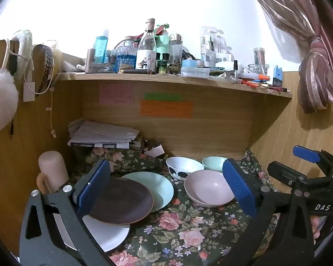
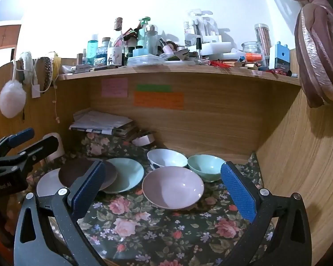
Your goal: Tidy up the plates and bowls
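On the flowery dark green cloth [image 2: 144,232] sit three plates and three bowls. Seen from the right wrist camera, with the big pale pink round bowl [image 2: 173,187] as the middle of a clock, the white bowl with dark spots [image 2: 166,157] is at about 12 o'clock and the small mint green bowl [image 2: 206,166] is at about 2 o'clock. The plates lie out at 9 o'clock: a flat mint green plate [image 2: 126,173], a dark brown plate [image 2: 77,170] lying partly over it, and a white plate [image 2: 47,184] peeking out under the brown one.

The left gripper [image 1: 166,188] is wide open and holds nothing; the brown plate and the pink bowl show between its blue pads. The right gripper [image 2: 164,190] is wide open too and holds nothing, with the pink bowl in the gap between its fingers.

The dishes look hard and smooth, so they could slip, and they might chip or break if dropped. They do not bend. I think the best place to hold a bowl is its rim, one pad inside and one outside. A plate is best pinched at its raised edge, where it sticks out over the plate below.
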A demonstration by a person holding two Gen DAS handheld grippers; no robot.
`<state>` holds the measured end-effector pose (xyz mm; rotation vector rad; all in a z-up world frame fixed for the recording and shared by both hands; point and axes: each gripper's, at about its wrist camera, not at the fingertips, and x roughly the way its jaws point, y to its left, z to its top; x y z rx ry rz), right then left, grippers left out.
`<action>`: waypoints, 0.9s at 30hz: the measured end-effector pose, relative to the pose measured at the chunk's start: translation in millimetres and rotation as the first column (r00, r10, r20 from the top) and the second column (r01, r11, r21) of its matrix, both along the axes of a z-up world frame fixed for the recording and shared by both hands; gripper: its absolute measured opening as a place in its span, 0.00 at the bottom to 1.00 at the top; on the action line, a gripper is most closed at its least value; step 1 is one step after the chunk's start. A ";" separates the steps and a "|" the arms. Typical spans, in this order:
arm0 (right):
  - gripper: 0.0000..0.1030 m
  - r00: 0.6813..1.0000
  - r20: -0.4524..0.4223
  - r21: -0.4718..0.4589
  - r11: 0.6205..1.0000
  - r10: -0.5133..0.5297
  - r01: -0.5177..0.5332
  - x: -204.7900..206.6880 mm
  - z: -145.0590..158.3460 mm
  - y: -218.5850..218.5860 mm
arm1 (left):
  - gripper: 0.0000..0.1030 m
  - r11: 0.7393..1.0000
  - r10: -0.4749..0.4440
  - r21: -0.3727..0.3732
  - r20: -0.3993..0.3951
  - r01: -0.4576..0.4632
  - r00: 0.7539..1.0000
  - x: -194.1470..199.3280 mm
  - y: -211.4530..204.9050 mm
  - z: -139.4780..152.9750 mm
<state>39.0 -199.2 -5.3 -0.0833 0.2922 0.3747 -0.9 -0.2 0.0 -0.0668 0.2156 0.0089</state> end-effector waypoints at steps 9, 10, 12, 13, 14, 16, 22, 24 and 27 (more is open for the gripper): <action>1.00 1.000 -0.014 0.022 1.000 0.006 -0.005 1.8 4.8 1.5 | 1.00 1.000 -0.029 -0.008 -0.019 0.029 0.999 -1.3 3.1 2.6; 1.00 1.000 -0.016 0.023 1.000 0.005 -0.005 2.1 4.0 2.6 | 1.00 1.000 -0.030 -0.008 -0.017 0.030 0.999 -2.2 3.0 3.3; 1.00 1.000 -0.014 0.024 1.000 0.006 -0.006 0.2 4.3 4.3 | 1.00 0.999 -0.033 -0.006 -0.015 0.033 0.999 -3.8 2.8 4.3; 1.00 1.000 -0.012 0.024 1.000 0.008 -0.007 -1.2 4.4 5.5 | 1.00 0.999 -0.035 -0.006 -0.015 0.035 0.999 -4.4 2.7 4.8; 1.00 1.000 -0.016 0.025 1.000 0.005 -0.005 -1.0 5.7 5.9 | 1.00 0.999 -0.037 -0.006 -0.014 0.037 0.999 -5.2 2.5 5.2; 1.00 1.000 -0.010 0.033 0.999 0.009 -0.009 -2.3 2.7 2.4 | 1.00 0.999 -0.040 -0.005 -0.014 0.040 0.999 -6.7 1.9 5.9; 1.00 1.000 -0.009 0.040 0.999 0.019 -0.018 -4.0 2.4 1.9 | 1.00 0.999 -0.036 -0.006 -0.016 0.036 0.999 -1.5 -1.1 1.8; 1.00 1.000 -0.007 0.038 0.999 0.020 -0.019 -4.6 2.7 2.5 | 1.00 0.999 -0.035 -0.006 -0.016 0.035 0.999 -2.0 -2.0 1.1; 1.00 1.000 -0.006 0.042 0.999 0.021 -0.021 -4.6 3.4 2.7 | 1.00 0.999 -0.035 -0.008 -0.014 0.034 0.999 -1.8 -1.8 1.1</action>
